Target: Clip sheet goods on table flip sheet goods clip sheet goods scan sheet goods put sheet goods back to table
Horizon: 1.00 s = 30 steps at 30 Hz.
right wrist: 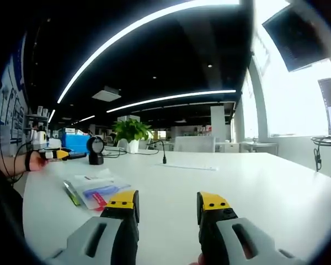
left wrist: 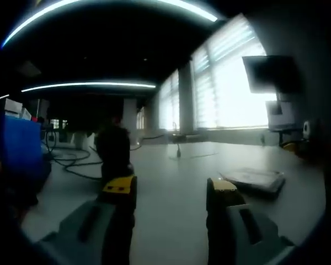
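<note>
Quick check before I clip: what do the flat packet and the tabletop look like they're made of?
The flat packet looks like clear, glossy plastic film: it glints, and blue and red print shows through. The tabletop looks like a smooth white laminate with a satin sheen, reflecting window light softly; the exact material is uncertain.

Glossy clear plastic sheet goods point(right wrist: 97, 190), smooth matt table point(right wrist: 254, 182)

Open-plan office: ceiling light strips point(right wrist: 171, 98), wall monitor point(right wrist: 298, 34)

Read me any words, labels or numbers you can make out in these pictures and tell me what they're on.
None can be read.
Clear sheet package on the white table: coloured print, too blurred.
Wall poster: blue markings, too small.
Flat package: no legible text.
</note>
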Available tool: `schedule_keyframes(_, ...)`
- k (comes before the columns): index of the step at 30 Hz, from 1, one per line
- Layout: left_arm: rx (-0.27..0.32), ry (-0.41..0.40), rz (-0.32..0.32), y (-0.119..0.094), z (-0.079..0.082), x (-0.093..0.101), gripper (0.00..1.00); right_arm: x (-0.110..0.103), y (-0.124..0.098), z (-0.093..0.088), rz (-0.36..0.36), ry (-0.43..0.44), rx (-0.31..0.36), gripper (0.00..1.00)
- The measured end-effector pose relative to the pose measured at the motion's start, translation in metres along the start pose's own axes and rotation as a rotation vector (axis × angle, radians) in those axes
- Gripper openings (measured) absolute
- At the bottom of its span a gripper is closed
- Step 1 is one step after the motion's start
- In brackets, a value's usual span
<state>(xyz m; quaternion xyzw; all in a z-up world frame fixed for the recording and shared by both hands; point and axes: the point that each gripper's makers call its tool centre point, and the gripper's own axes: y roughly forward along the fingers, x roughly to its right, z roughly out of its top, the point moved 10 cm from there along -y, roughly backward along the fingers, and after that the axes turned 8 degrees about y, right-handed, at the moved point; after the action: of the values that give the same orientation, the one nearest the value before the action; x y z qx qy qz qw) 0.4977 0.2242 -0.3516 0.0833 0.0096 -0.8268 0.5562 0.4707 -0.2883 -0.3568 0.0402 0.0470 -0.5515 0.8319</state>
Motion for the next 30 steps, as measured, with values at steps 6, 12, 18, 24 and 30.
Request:
schedule_keyframes(6, -0.003, 0.010, -0.006, 0.0003, 0.0005, 0.0022, 0.42, 0.0003, 0.0000, -0.0003, -0.001, -0.001, -0.001, 0.36)
schedule_keyframes(12, -0.008, 0.007, -0.015, -0.0004, 0.0008, 0.0043, 0.32, 0.0002, 0.0001, -0.0005, 0.000, 0.000, -0.001, 0.36)
schedule_keyframes(18, -0.008, 0.016, -0.009, 0.0002, 0.0011, 0.0034, 0.38, 0.0003, 0.0000, -0.0001, 0.001, 0.005, 0.001, 0.36)
schedule_keyframes(24, -0.015, -0.003, -0.002, -0.0008, 0.0008, 0.0032, 0.36, -0.0019, -0.0010, 0.0014, -0.017, -0.019, 0.012, 0.32)
schedule_keyframes(30, -0.025, 0.007, -0.010, 0.0004, -0.0008, 0.0034, 0.37, -0.0026, -0.0053, 0.0063, -0.013, 0.033, 0.040, 0.33)
